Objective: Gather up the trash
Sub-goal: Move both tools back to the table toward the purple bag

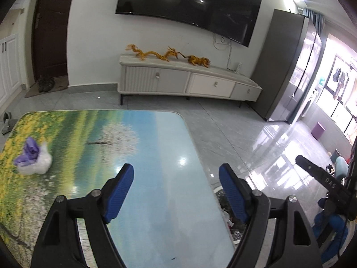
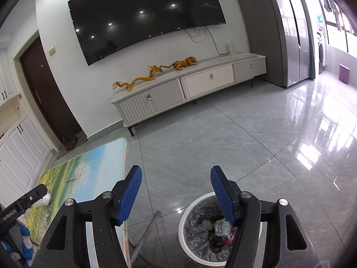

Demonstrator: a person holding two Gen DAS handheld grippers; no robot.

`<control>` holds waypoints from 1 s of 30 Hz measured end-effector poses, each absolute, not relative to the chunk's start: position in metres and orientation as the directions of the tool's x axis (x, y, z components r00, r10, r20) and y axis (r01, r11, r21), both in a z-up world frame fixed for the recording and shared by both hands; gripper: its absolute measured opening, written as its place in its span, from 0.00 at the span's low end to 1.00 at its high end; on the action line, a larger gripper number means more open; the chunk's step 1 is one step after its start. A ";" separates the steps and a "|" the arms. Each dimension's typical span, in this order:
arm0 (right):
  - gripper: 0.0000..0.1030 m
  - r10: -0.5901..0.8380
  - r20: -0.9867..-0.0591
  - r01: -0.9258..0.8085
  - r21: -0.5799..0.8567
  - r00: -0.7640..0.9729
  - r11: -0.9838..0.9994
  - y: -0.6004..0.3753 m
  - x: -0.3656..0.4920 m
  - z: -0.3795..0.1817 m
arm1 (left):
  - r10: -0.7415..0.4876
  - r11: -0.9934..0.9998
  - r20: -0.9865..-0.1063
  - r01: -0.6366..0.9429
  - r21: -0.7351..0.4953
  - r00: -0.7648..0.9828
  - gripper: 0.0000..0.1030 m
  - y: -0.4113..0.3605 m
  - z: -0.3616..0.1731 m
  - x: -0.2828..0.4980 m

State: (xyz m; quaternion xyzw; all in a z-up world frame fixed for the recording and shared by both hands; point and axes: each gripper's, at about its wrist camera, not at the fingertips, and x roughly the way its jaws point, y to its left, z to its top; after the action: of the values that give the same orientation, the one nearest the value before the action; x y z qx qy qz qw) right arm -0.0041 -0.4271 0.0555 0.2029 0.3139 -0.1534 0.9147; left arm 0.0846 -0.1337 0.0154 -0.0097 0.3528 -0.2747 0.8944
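While both claws hang empty, the step in hand looks like going back for more trash. Below the left gripper (image 1: 176,193), whose jaws are spread wide with nothing between them, lies the landscape-printed table (image 1: 156,201). Under the right gripper (image 2: 176,193), equally agape, stands the lined trash bin (image 2: 189,230), already holding scraps. Ahead and well to the left of the left claw sits a crumpled purple-and-white wrapper (image 1: 33,159); the next move calls for reaching over and closing on it.
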 end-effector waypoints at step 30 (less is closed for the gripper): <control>0.63 0.047 -0.621 0.084 0.179 0.783 0.980 -0.250 0.062 0.099 | -0.115 0.993 -0.482 0.104 -0.050 0.869 0.75 0.071 0.055 0.068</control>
State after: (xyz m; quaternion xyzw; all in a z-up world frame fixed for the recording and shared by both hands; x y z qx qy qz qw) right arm 0.0624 -0.2500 0.0986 0.0989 0.3295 -0.0099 0.9389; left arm 0.0683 0.0714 0.0549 -0.0112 0.2498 -0.0566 0.9666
